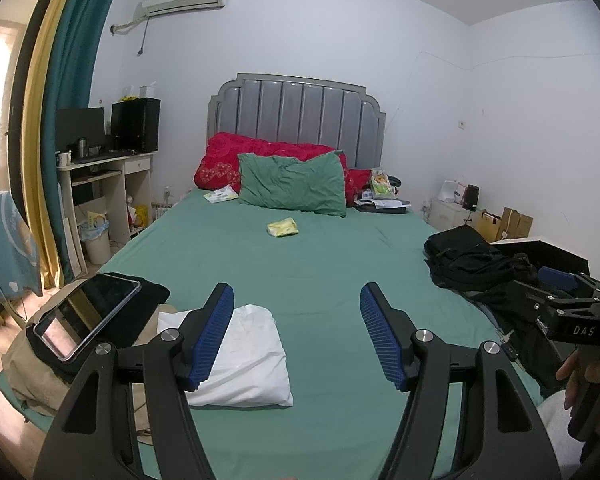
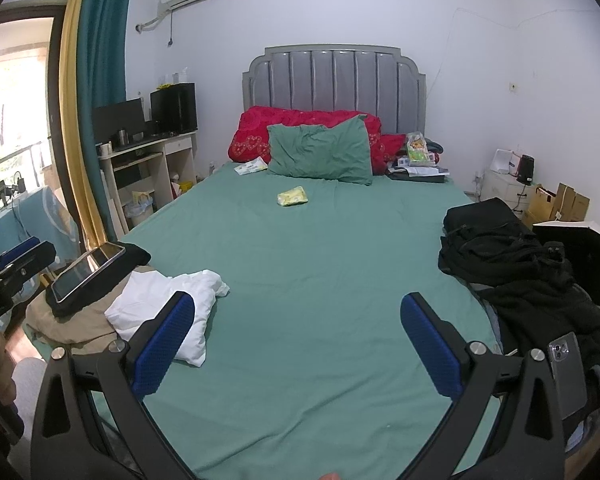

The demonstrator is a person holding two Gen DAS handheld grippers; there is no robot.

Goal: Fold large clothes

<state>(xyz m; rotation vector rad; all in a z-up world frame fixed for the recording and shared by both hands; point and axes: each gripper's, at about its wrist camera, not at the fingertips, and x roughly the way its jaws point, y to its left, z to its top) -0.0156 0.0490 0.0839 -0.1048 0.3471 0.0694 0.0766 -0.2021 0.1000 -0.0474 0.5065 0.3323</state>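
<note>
I see both the left gripper (image 1: 296, 336) and right gripper (image 2: 298, 344) spread, pinching nothing, above the green bed (image 1: 320, 264); folded white garment (image 1: 248, 360) lower left.

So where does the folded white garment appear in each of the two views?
Left wrist view: the folded white garment lies low and left of centre, partly behind the left finger of that gripper.
Right wrist view: it lies at lower left, beside the tablet.
Shared landmark: the green pillow at the headboard.
</note>
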